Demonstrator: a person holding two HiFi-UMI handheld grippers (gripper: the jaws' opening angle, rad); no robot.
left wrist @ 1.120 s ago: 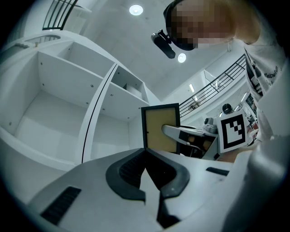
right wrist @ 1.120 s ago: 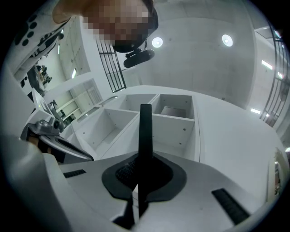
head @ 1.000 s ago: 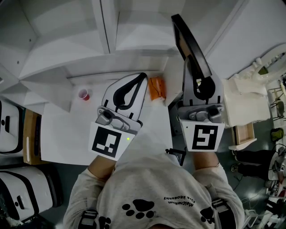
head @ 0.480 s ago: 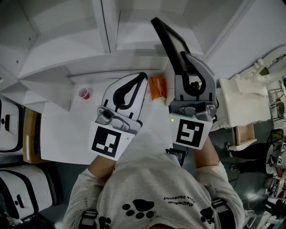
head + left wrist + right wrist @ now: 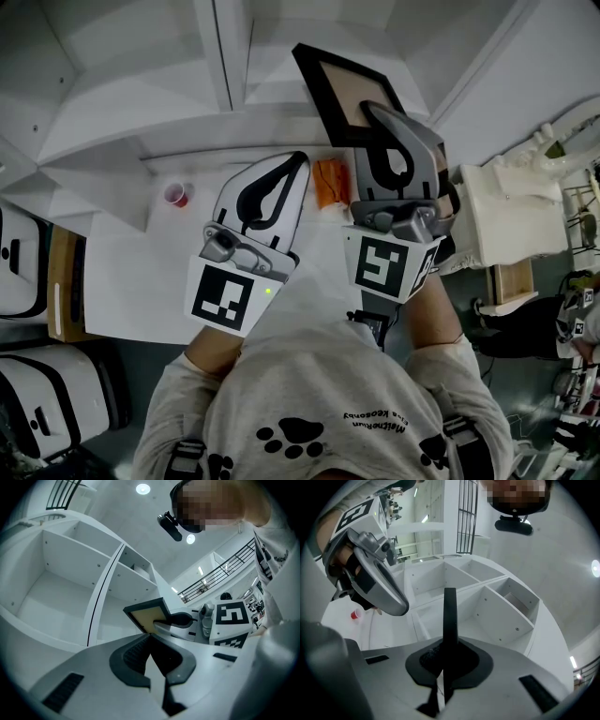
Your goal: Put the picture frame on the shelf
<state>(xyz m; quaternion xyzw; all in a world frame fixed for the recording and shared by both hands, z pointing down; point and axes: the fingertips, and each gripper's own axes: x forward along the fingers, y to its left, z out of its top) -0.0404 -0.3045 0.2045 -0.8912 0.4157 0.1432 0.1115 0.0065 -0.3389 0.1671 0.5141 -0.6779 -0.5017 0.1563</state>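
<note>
My right claw (image 5: 373, 114) is pinching the picture frame (image 5: 339, 86) by its lower edge, the two jaws pressed on the black border from either side. In the right gripper view the frame (image 5: 450, 616) stands edge-on and upright out of the claw (image 5: 448, 649), a thin dark bar lined up with the open compartments of the white shelf (image 5: 501, 602). From the head view I see the frame tilted, its tan face and black border turned up, held in the air over the front of the shelf (image 5: 141, 103) and clear of the counter (image 5: 131, 272). The left gripper view shows the same frame (image 5: 147, 616) aloft beside the shelf's dividers (image 5: 70, 583); I see no board touching it. My left claw (image 5: 302, 161) hovers lower over the counter, jaws pressed together at the tips (image 5: 151, 638) with nothing between them. On the counter a small red cup (image 5: 175, 197) sits near the shelf's foot, and an orange packet (image 5: 328, 183) lies between the two claws.
</note>
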